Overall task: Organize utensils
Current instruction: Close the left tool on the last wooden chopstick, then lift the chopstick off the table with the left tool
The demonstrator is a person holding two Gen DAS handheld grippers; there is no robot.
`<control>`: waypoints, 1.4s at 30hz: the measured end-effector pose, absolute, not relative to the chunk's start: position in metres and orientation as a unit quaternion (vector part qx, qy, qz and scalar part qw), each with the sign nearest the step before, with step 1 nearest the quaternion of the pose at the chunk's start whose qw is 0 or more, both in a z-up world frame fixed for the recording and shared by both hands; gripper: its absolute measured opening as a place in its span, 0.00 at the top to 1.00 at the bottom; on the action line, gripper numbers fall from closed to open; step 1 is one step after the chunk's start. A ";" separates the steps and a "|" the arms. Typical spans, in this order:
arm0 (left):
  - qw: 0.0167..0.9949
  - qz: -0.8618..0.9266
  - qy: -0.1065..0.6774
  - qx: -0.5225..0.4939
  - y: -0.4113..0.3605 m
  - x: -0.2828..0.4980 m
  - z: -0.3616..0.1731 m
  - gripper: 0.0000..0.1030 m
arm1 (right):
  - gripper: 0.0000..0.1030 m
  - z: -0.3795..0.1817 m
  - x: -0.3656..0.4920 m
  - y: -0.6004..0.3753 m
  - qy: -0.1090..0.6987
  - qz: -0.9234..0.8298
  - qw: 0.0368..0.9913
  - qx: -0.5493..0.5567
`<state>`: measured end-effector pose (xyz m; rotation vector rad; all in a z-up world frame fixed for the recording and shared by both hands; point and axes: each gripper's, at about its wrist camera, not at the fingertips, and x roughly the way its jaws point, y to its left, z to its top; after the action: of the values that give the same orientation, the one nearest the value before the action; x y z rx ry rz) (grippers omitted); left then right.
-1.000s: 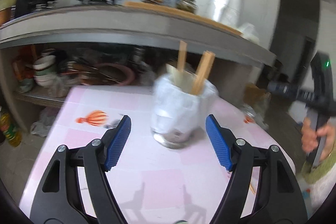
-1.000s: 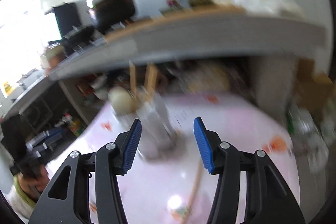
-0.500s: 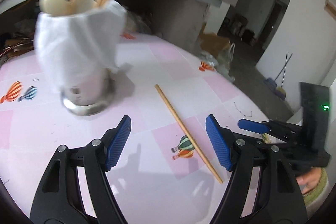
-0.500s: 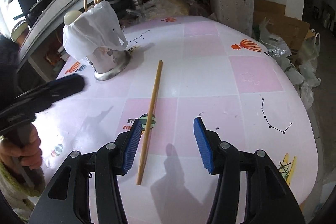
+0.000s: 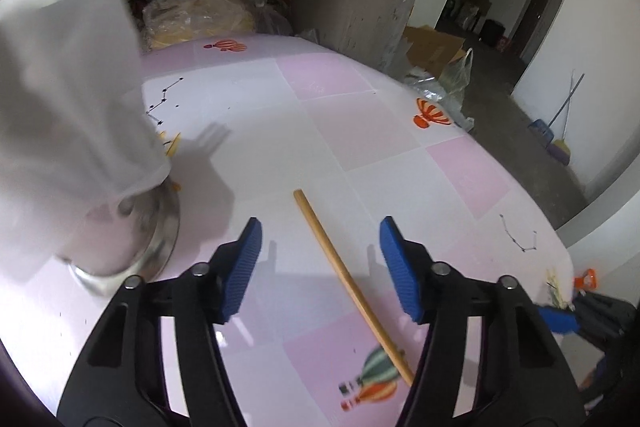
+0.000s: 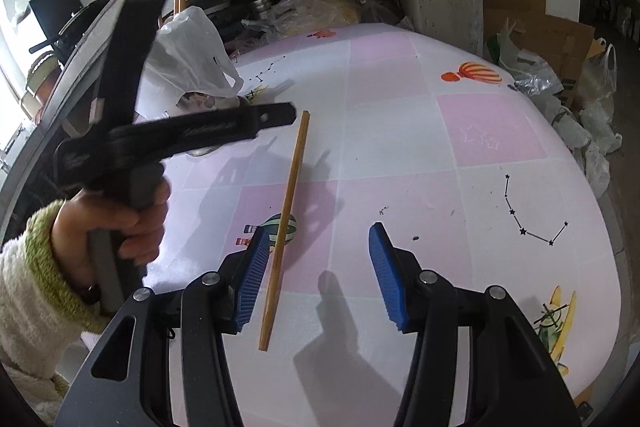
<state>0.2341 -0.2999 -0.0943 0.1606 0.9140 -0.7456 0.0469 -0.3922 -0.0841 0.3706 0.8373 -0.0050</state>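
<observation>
The chopstick (image 5: 347, 281) lies flat on the table (image 5: 360, 131), between the left gripper (image 5: 320, 267) jaws, which have just been closing without apparent contact; right gripper (image 6: 314, 273) jaws spread, empty.

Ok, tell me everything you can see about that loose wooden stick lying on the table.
The wooden stick is long, thin and straight, pale tan, bare and square-cut at its ends. It lies flat on the pink-and-white checked tablecloth, crossing a printed balloon, apart from the bag-covered utensil holder. It lies between each gripper's open jaws in that gripper's view, and nothing grips it.
</observation>
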 end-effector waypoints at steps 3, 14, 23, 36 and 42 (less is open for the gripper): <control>0.824 -0.347 0.438 0.090 -0.313 0.240 -0.099 0.56 | 0.51 -0.085 0.046 -0.394 0.404 -0.003 0.897 0.181; 0.812 -0.314 0.471 0.142 -0.329 0.248 -0.120 0.80 | 0.51 -0.081 0.041 -0.395 0.395 -0.005 0.899 0.187; 0.822 -0.297 0.448 0.188 -0.334 0.240 -0.121 0.91 | 0.51 -0.083 0.041 -0.396 0.397 -0.011 0.897 0.194; 0.828 -0.306 0.445 0.150 -0.320 0.240 -0.112 0.96 | 0.51 -0.089 0.048 -0.396 0.414 -0.009 0.889 0.197; 0.837 -0.330 0.418 0.126 -0.303 0.227 -0.081 0.96 | 0.45 -0.090 0.048 -0.396 0.418 -0.006 0.885 0.204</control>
<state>0.2272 -0.3029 -0.0807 0.2656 0.8840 -0.6985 0.0483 -0.3959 -0.0895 0.4234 0.8699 -0.0130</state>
